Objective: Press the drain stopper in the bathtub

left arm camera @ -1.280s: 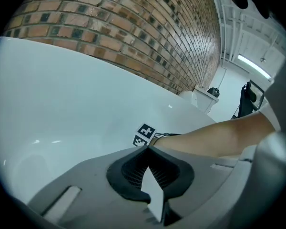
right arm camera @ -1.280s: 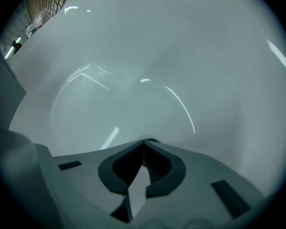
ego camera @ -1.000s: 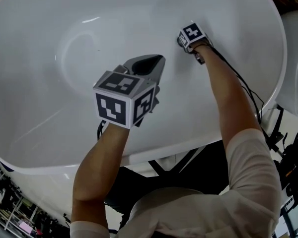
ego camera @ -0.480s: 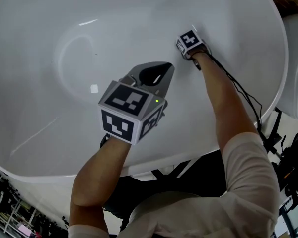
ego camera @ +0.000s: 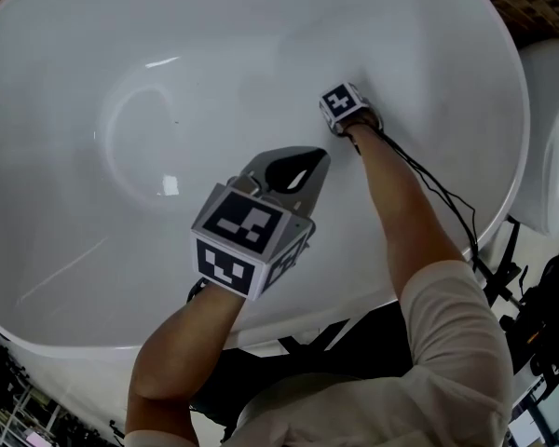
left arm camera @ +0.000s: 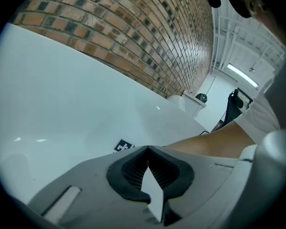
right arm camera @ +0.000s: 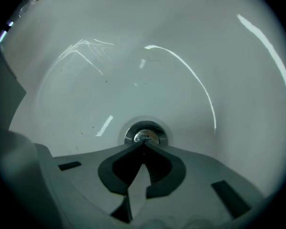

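My right gripper [right arm camera: 143, 144] is shut, and its joined tips rest at the near edge of the round chrome drain stopper [right arm camera: 146, 133] in the floor of the white bathtub [right arm camera: 181, 56]. In the head view only its marker cube [ego camera: 340, 104] shows, deep in the bathtub [ego camera: 121, 63]; the stopper is hidden beneath it. My left gripper [ego camera: 307, 161] hovers higher, above the tub's near slope. It is shut with nothing between its jaws, and in the left gripper view [left arm camera: 148, 148] it faces the tub's far wall.
The tub rim [ego camera: 514, 128] curves round at the right, with a white fixture [ego camera: 552, 147] just beyond it. Cables [ego camera: 443, 198] trail along the right forearm. A brick wall [left arm camera: 133, 27] rises behind the tub.
The right gripper has moved a little left and farther into the tub. The left gripper has drifted slightly right and toward me.
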A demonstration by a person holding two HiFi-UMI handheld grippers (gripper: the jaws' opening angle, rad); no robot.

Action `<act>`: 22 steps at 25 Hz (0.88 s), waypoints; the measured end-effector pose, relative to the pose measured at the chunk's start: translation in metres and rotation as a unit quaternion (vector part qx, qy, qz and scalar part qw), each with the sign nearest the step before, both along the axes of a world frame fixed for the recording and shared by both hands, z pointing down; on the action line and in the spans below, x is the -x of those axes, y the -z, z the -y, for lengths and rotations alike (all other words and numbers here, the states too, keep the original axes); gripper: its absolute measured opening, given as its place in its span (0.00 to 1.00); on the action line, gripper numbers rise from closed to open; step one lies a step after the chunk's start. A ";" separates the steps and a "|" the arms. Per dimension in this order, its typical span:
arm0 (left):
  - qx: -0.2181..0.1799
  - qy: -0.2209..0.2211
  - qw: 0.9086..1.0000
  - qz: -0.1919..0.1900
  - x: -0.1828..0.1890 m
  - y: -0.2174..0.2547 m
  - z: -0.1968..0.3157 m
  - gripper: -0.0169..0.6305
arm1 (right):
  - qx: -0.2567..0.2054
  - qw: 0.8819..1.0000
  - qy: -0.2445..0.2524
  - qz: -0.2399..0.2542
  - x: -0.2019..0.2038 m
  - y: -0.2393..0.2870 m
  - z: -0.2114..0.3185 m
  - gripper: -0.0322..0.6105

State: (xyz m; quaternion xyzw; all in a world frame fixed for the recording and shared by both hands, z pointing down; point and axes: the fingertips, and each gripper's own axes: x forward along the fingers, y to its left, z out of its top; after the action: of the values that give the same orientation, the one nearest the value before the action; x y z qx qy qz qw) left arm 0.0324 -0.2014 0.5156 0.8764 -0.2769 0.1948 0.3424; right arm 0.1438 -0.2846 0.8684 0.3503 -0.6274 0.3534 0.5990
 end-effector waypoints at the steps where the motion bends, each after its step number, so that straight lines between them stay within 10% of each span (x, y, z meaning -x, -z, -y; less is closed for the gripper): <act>1: 0.000 -0.001 1.000 0.001 -0.001 0.000 -0.001 0.04 | -0.001 1.000 0.000 0.004 0.000 0.000 0.001 0.08; 22: 0.007 0.006 1.000 -0.018 -0.004 0.001 0.003 0.04 | 0.003 1.000 -0.022 0.022 -0.003 0.001 -0.001 0.08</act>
State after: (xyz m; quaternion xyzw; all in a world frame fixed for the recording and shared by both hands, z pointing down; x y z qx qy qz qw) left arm 0.0362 -0.2047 0.5145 0.8755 -0.2748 0.1790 0.3549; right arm 0.1472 -0.2834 0.8673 0.3549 -0.6314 0.3756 0.5782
